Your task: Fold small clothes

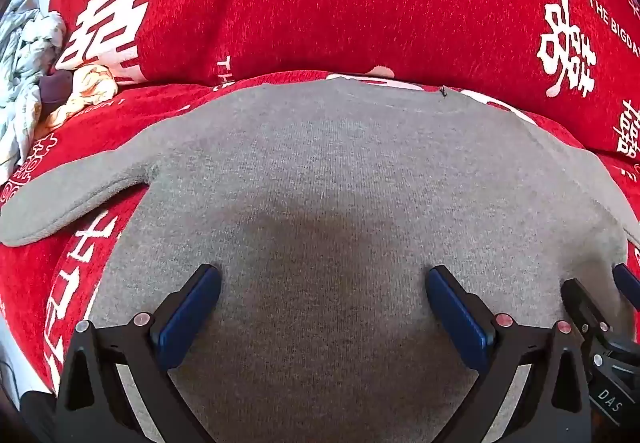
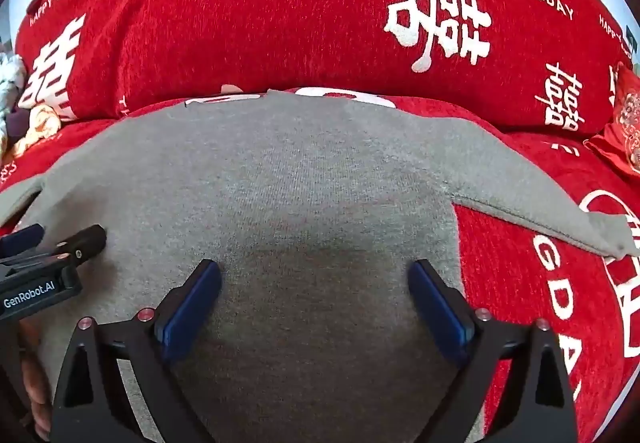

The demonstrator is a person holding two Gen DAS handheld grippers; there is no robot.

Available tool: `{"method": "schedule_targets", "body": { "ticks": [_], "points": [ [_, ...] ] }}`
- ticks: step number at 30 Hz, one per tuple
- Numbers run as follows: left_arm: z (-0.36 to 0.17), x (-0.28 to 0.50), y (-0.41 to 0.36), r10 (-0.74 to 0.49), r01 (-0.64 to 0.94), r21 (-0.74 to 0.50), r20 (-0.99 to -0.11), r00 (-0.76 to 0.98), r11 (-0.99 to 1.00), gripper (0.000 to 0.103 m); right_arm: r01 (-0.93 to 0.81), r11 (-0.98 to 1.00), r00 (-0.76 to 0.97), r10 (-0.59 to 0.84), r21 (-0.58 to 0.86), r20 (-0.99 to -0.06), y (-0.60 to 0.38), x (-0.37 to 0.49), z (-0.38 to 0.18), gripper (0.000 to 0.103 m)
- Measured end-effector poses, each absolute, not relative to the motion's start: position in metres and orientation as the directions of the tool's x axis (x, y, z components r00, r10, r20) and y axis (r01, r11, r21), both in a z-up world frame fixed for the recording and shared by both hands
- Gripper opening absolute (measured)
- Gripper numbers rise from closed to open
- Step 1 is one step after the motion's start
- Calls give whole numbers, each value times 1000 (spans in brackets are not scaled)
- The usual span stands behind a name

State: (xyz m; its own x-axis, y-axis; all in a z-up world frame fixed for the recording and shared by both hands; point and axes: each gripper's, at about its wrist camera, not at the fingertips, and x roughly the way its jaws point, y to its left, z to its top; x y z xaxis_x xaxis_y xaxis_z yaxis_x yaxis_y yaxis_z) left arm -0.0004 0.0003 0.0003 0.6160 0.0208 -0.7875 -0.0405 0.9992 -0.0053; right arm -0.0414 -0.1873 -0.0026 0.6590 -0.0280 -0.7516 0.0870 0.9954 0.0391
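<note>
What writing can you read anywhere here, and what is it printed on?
"HAPPY WEDDING": red sofa cover, upper left.
"THE BIGDAY": same cover, upper right.
"GenRobot.AI": left gripper body.
"DAS": right gripper body.
Large white Chinese-style characters: on the cover.
Gray shirt: no writing visible.

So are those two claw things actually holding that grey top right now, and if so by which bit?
Nothing is held. Both the left gripper and the right gripper hover over the grey top with jaws wide apart.

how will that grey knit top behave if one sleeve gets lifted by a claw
The grey knit top will probably drape limply, since it lies soft and flat. Its sleeve already has a curled tip, so it may fold over. The fuzzy red cover could drag on it.
</note>
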Motion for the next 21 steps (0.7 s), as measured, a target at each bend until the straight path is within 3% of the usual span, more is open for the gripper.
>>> {"method": "schedule_targets", "body": {
  "ticks": [21],
  "points": [
    [1, -1, 2, 25, -42, 0, -787, 617, 999, 103, 87, 995, 657, -22, 47, -754, -189, -43, -3, 96]
  ]
}}
